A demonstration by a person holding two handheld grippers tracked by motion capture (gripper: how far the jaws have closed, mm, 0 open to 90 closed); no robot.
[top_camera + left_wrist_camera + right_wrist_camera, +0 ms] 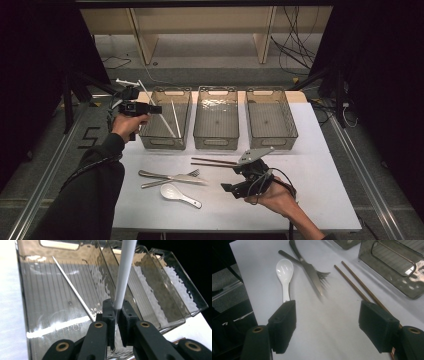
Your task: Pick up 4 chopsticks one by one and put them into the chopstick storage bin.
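Nearest the person, the right gripper (pixel 235 187) sits low over the white table (pixel 320 200), jaws spread wide with nothing between them; the right gripper view shows bare tabletop in the gap.

Just beyond it lie the loose utensils. A white ceramic spoon (pixel 179 194) rests bowl-up near the front edge. Behind it a knife (pixel 172 180) and a fork (pixel 167 175) lie crossed, touching. A pair of brown chopsticks (pixel 214 161) lies side by side between the right gripper and the middle bin, one end passing under the right jaw in the right gripper view.

Further back stand three clear smoked plastic bins in a row, close together.

- Left bin (pixel 150 142): holds one white chopstick (pixel 174 118), leaning diagonally across the ribbed floor.
- Middle bin (pixel 216 145): no contents seen.
- Right bin (pixel 272 142): no contents seen.

The left gripper (pixel 156 109) is held above the near left corner of the left bin. Its jaws are closed tight on a second white chopstick (pixel 124 272), gripped near one end. The stick rises steeply out of the jaws and, in the high view, slants up and away over the bin's far left corner, clear of the bin walls.
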